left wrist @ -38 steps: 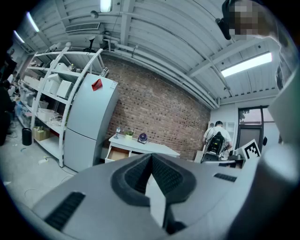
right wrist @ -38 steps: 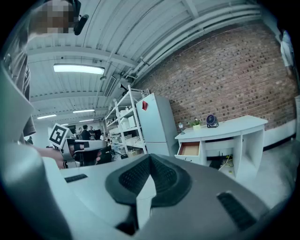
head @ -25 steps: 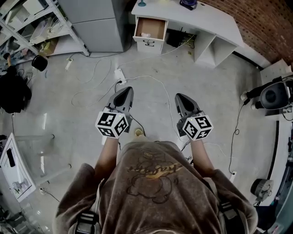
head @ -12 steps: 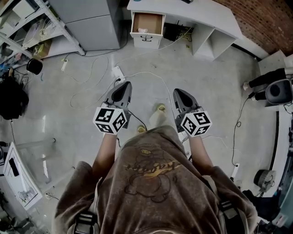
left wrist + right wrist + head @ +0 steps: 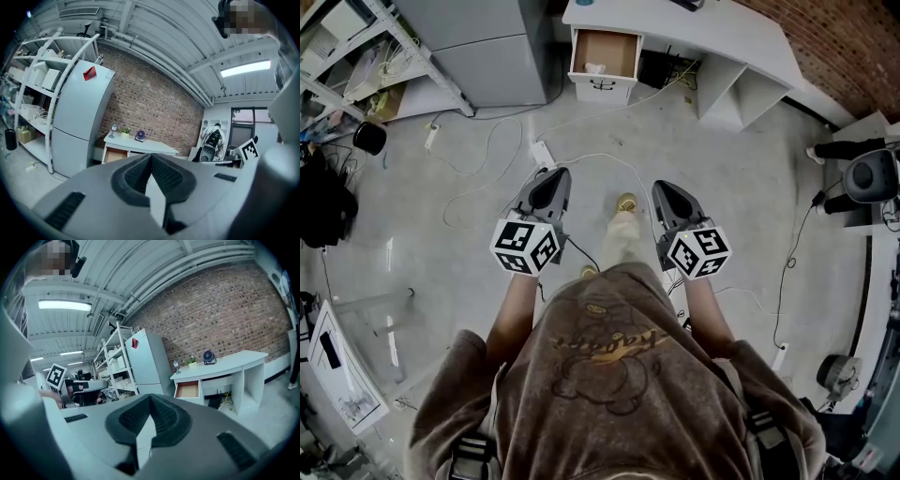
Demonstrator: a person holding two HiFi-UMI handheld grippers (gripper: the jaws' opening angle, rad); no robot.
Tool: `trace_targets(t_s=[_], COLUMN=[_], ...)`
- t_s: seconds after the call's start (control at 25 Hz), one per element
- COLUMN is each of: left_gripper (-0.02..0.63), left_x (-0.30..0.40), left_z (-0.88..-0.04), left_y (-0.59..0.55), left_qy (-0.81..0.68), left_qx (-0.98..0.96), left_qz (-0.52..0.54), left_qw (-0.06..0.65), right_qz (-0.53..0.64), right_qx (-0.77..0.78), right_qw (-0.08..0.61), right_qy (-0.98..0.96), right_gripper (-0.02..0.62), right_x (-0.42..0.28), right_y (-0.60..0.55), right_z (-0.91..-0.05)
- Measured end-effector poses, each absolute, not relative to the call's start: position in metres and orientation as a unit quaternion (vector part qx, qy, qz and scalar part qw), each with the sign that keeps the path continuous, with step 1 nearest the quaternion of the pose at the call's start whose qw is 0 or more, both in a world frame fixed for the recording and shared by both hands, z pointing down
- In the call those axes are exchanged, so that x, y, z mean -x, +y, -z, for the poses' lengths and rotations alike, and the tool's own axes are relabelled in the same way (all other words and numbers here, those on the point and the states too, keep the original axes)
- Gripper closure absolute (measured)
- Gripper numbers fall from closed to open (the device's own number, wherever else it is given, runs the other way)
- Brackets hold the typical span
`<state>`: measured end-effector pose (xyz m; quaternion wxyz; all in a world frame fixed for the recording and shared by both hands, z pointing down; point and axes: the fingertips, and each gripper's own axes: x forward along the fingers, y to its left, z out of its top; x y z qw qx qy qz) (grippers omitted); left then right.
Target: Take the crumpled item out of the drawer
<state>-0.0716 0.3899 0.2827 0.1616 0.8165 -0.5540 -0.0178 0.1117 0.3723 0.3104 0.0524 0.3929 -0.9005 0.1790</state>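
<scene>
Two grippers are in view: one left gripper [image 5: 554, 174] and one right gripper [image 5: 662, 187]. There is one white desk [image 5: 741, 37] with one open drawer [image 5: 602, 86], and one crumpled item [image 5: 594, 67] lies in it. One fan [image 5: 209, 356] and one potted plant [image 5: 191, 361] stand on the desk, with one fridge [image 5: 478, 37] and one shelf rack [image 5: 115, 362] beside it

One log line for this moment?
left gripper: shut, empty | right gripper: shut, empty | drawer: open | crumpled item: inside drawer, not yet reached
</scene>
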Motion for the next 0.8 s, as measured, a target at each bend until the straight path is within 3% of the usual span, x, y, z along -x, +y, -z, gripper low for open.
trace_targets(t_s=[0.8], left_gripper=[0.598], left_x=[0.084], left_z=[-0.296], left_y=[0.237], left_qy=[-0.563], left_qx=[-0.808], left_qz=[0.014], left_qw=[0.174], right_qz=[-0.187], right_qx=[-0.375], right_qw=[0.071], right_qy=[-0.905], right_gripper=[0.597], right_x=[-0.098], right_y=[0.209], right_z=[-0.323])
